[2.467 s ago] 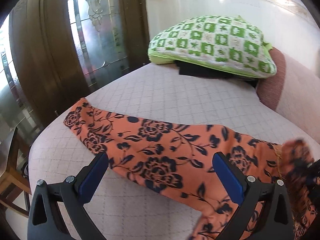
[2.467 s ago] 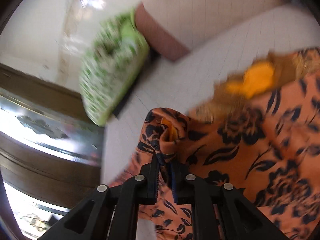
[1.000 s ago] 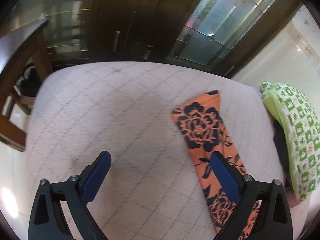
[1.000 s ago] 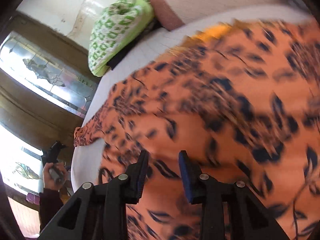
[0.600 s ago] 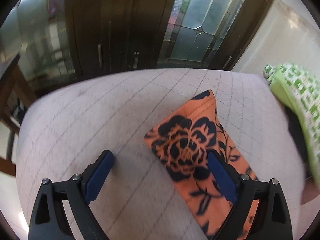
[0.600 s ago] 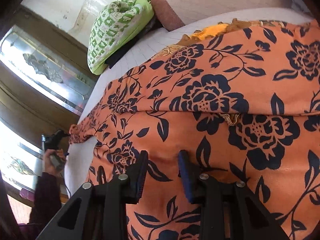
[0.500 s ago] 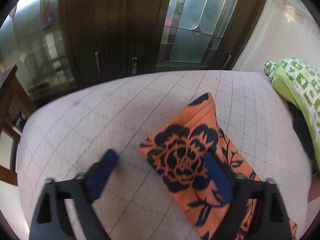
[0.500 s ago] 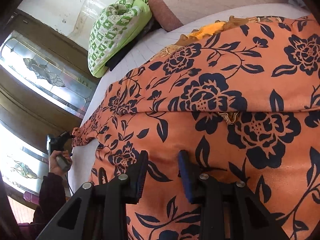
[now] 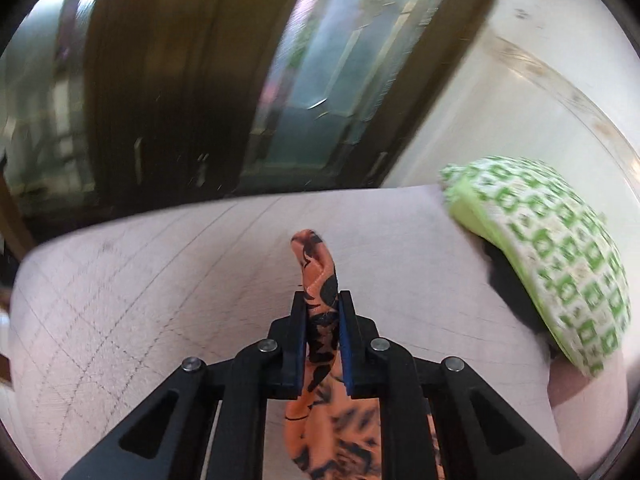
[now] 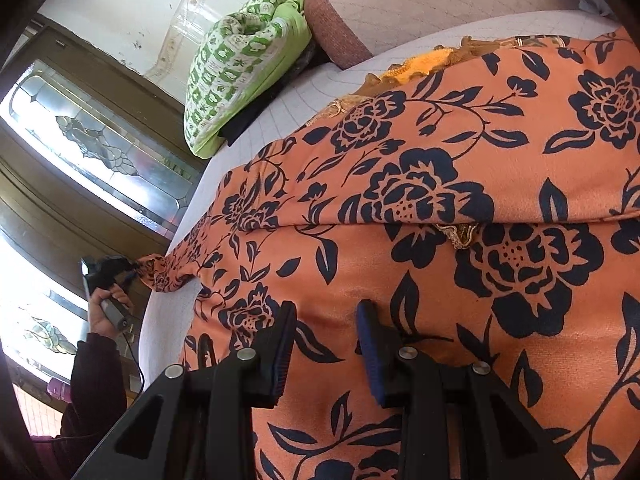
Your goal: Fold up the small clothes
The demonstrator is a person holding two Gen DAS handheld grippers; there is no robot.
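Note:
An orange garment with dark blue flowers [image 10: 440, 184] lies spread on the quilted bed. Its narrow end [image 9: 316, 252] stands up between the blue pads of my left gripper [image 9: 322, 296], whose jaws are closing and pinch the cloth, lifted off the bed [image 9: 160, 280]. The right wrist view shows the same left gripper [image 10: 134, 270] at the far left tip of the garment, held by a person's hand [image 10: 106, 320]. My right gripper [image 10: 326, 308] rests low over the garment's near part, jaws apart, with flat cloth showing in the gap.
A green-and-white checked pillow [image 9: 560, 264] lies at the bed's far right, over something dark. A brown-pink cushion [image 10: 336, 36] sits beside it. Dark wooden doors with patterned glass [image 9: 320, 80] stand just past the bed's edge.
My left gripper's jaws have come together on the garment's narrow end and raised it off the bed. The right gripper has stayed where it was.

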